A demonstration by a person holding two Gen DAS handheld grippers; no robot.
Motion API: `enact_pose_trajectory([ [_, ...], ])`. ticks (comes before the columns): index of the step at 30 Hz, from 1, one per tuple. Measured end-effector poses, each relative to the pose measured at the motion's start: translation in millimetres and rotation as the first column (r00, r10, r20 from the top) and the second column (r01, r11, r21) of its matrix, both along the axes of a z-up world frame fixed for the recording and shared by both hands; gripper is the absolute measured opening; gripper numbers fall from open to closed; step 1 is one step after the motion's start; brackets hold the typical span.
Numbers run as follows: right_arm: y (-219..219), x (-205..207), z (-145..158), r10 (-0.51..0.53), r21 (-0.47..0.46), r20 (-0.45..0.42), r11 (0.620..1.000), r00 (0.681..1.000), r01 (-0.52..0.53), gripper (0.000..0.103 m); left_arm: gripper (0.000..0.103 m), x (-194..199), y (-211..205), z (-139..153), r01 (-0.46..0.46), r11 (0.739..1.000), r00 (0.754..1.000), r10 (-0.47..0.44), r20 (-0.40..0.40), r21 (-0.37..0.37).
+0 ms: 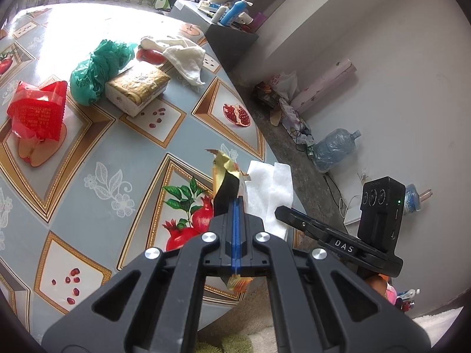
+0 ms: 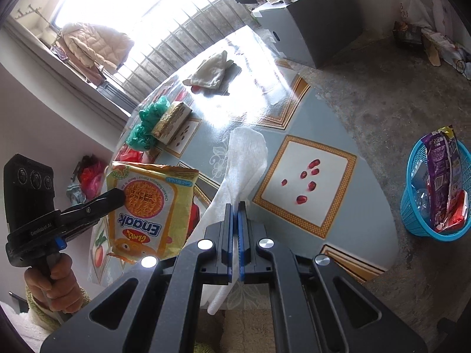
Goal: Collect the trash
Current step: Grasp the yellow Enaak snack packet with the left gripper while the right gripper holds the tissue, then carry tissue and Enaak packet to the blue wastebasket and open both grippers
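My left gripper [image 1: 237, 203] is shut on a yellow Enaak noodle wrapper [image 1: 225, 173], held above the table's near edge; the wrapper shows flat-on in the right wrist view [image 2: 150, 206]. My right gripper [image 2: 235, 206] is shut on a white tissue sheet [image 2: 245, 158], lifted over the table; the tissue also shows in the left wrist view [image 1: 272, 191]. A blue trash basket [image 2: 424, 223] stands on the floor to the right and holds a purple snack bag [image 2: 441, 170] and other wrappers.
On the fruit-print tablecloth [image 1: 117, 153] lie a red plastic bag [image 1: 35, 111], a green plastic bag [image 1: 97, 67], a tissue pack [image 1: 138, 88] and a white cloth [image 1: 185, 56]. A grey box [image 2: 309, 26] stands beyond the table. Clutter and a water jug [image 1: 335, 147] lie along the wall.
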State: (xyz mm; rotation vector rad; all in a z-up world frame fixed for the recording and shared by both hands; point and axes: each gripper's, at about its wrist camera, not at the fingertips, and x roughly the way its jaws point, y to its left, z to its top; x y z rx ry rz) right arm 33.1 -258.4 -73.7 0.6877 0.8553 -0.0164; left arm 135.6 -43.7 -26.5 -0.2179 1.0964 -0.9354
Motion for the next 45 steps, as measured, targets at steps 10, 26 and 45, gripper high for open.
enact_pose_trajectory([
  [10,-30,-24,19,-0.092,0.025,0.073,0.996,0.993,0.090,0.003,0.000,-1,3,38,-0.013,0.999,0.997,0.017,0.078,-0.051],
  [26,-124,-117,31,-0.405,0.084,0.155,0.914,0.901,0.396,0.003,0.000,-23,-130,84,0.253,0.967,0.947,-0.240,0.215,-0.037],
  [45,-279,-181,-134,-0.736,0.242,-0.184,0.608,0.651,0.756,0.003,0.000,-85,-429,-60,0.595,0.744,0.757,-0.646,0.097,0.306],
])
